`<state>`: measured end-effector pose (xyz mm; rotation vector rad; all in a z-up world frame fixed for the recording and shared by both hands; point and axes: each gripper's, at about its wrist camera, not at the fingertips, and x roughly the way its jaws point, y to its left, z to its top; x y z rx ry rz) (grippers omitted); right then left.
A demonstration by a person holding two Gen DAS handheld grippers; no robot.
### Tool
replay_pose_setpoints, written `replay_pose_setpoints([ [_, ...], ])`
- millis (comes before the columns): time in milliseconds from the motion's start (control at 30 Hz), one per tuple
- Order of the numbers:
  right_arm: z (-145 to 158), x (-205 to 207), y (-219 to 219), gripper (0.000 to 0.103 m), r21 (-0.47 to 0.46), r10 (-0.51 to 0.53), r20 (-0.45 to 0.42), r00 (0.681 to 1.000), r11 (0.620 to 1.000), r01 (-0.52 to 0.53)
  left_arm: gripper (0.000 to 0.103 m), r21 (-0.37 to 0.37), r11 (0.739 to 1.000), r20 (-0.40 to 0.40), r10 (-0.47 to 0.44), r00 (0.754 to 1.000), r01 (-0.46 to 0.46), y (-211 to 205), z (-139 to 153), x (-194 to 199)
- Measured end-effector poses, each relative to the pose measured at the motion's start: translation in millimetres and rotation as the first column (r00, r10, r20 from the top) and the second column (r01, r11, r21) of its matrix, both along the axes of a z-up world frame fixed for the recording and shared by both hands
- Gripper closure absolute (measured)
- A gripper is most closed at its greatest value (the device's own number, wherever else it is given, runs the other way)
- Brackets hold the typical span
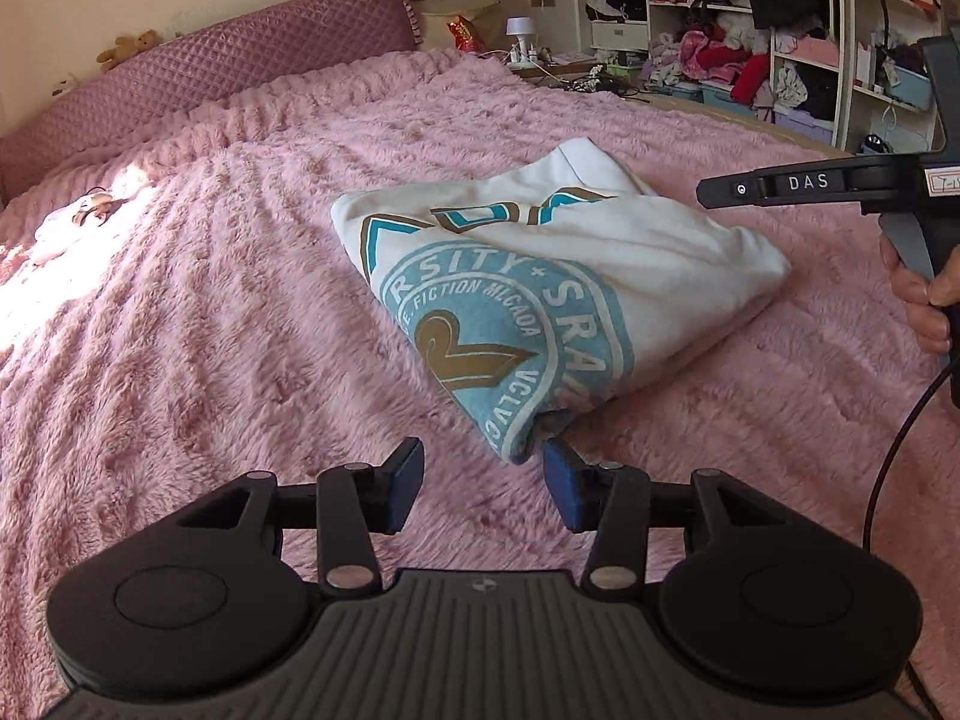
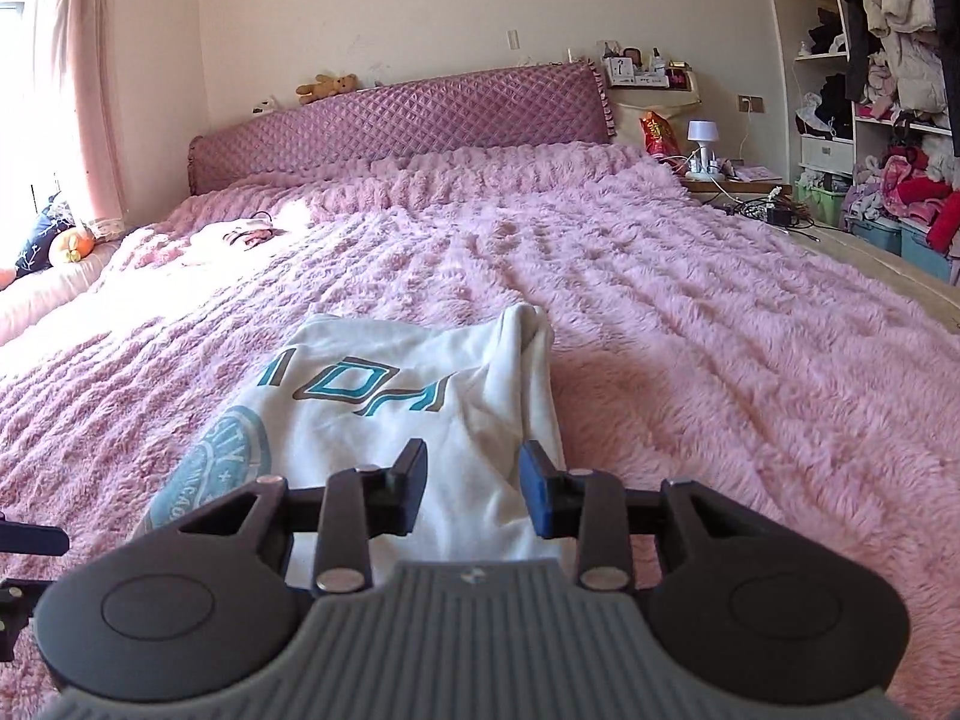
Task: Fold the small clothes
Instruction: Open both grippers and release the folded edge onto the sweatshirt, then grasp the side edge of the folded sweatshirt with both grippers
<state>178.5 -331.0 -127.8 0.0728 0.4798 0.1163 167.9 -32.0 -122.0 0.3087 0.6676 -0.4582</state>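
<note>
Lay folded mid-frame on pink fleece blanket (image 1: 240, 300): white printed shirt (image 1: 558, 276); left gripper (image 1: 480, 483) and right gripper (image 2: 474, 489) both released, nothing grasped.

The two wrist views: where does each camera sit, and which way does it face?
Left wrist view: sits behind the open left gripper, faces the folded white shirt on the pink blanket; shows the right gripper and a hand.
Right wrist view: sits behind the open right gripper over the shirt, faces the headboard.
Shared: shirt, blanket, headboard, shelves.
</note>
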Motion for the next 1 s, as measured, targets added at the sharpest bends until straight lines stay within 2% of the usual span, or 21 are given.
replay_pose_setpoints([
  [100, -4, 1, 7, 0.07, -0.022, 0.002, -0.016, 1.0, 1.0, -0.002, 0.05, -0.017, 1.0, 0.003, -0.005, 1.0, 0.005, -7, -7, 6],
  [133, -5, 1, 9, 0.069, -0.031, 0.003, -0.019, 1.0, 1.0, -0.004, 0.054, -0.009, 1.0, 0.0, 0.005, 1.0, -0.005, -10, -9, 9],
  [200, -7, 2, 11, 0.068, -0.044, 0.002, -0.024, 1.0, 0.999, -0.003, 0.074, -0.004, 1.0, -0.011, 0.023, 1.0, -0.023, -12, -17, 17],
  [300, -10, 2, 13, 0.066, -0.048, 0.004, -0.035, 0.999, 0.999, -0.006, 0.091, -0.045, 0.997, -0.026, 0.058, 0.998, -0.059, -10, -24, 22],
  [400, -15, 4, 14, 0.066, -0.059, 0.01, -0.047, 0.999, 0.998, -0.013, 0.097, -0.051, 0.992, 0.015, 0.112, 0.994, -0.111, -10, -22, 17],
  [500, -18, 4, 15, 0.065, -0.062, 0.018, -0.05, 0.999, 0.998, -0.021, 0.097, -0.029, 0.98, 0.063, 0.196, 0.979, -0.194, -14, -15, 7],
  [633, -26, 8, 16, 0.059, -0.073, 0.019, -0.07, 0.997, 0.997, -0.024, 0.098, -0.064, 0.958, -0.108, 0.272, 0.956, -0.28, -8, -41, 27],
  [667, -27, 9, 15, 0.059, -0.067, 0.02, -0.075, 0.997, 0.997, -0.026, 0.098, -0.079, 0.954, -0.134, 0.277, 0.952, -0.289, -6, -43, 29],
  [733, -23, 10, 11, 0.059, -0.051, 0.021, -0.055, 0.998, 0.998, -0.024, 0.097, -0.109, 0.951, -0.128, 0.277, 0.952, -0.291, -2, -38, 26],
  [767, -19, 12, 8, 0.059, -0.039, 0.025, -0.026, 0.999, 0.999, -0.026, 0.092, -0.117, 0.951, -0.122, 0.272, 0.955, -0.286, 0, -35, 24],
  [800, -14, 15, 5, 0.059, -0.031, 0.033, -0.001, 0.999, 0.999, -0.033, 0.083, -0.123, 0.948, -0.115, 0.281, 0.953, -0.295, 4, -29, 20],
  [900, 0, 39, -1, 0.059, -0.032, 0.04, 0.028, 0.999, 0.999, -0.039, 0.069, -0.166, 0.932, -0.112, 0.306, 0.945, -0.322, 16, -14, 9],
  [1000, 9, 72, -11, 0.059, 0.014, 0.044, 0.047, 0.998, 0.999, -0.045, 0.07, -0.234, 0.914, -0.104, 0.315, 0.943, -0.331, 24, 4, 7],
])
